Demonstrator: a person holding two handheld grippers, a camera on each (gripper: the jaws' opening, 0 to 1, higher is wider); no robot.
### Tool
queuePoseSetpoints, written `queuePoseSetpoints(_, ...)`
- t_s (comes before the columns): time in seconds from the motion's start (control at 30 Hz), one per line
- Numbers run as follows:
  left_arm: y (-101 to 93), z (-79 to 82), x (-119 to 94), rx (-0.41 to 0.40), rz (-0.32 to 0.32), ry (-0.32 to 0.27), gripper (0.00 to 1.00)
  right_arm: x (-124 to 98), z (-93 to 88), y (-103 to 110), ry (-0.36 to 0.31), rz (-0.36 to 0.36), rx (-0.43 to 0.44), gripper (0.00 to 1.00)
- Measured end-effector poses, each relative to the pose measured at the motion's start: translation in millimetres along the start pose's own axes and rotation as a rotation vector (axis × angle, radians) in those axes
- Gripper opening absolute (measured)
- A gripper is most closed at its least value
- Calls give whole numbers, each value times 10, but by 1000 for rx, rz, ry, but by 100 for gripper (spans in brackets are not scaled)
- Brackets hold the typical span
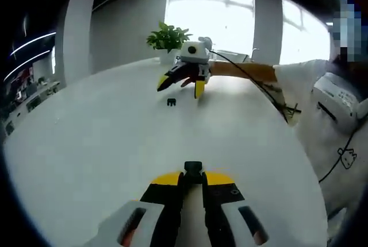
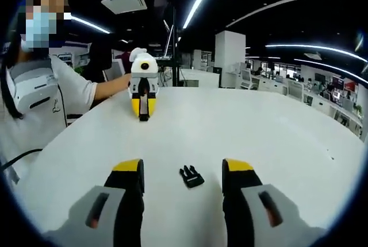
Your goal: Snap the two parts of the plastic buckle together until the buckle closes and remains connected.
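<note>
Your large white round-edged worktop (image 2: 241,120) carries very little. One small black plastic buckle piece with prongs (image 2: 191,176) lies flat on it in the right gripper view, between the yellow-tipped jaws and touching neither. In the left gripper view the same black piece (image 1: 171,102) sits well out on the white surface (image 1: 92,143). At the far edge of the worktop stands a green leafy plant in a white pot (image 1: 168,41). Whether its pot rests on the worktop, you cannot tell.

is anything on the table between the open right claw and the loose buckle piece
Nothing visible. The buckle piece lies on bare white table between the right claw's open jaws. The left claw, shut on the other buckle part, is farther back.
</note>
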State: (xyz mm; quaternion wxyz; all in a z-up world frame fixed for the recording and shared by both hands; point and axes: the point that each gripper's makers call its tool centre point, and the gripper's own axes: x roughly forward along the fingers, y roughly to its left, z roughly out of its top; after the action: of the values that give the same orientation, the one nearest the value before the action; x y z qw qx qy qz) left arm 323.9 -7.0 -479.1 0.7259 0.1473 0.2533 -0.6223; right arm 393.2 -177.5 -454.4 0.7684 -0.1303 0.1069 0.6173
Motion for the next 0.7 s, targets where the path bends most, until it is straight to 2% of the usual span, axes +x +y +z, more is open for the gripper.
queuePoseSetpoints(0.1,-34,12,6,27,-23,4,12,2,-15,3,4,6,5,53)
queuePoseSetpoints(0.2,-52,25,14,43,-40,8,12,9,-94,2,52,9,-5,53)
queuePoseSetpoints(0.43,-71,13,46,70,-51,28,12,18,-77,51,51,33,-1,53)
queuePoseSetpoints(0.7,-112,21,63,82,-62,30,12,30,-102,104,83,65,1,45)
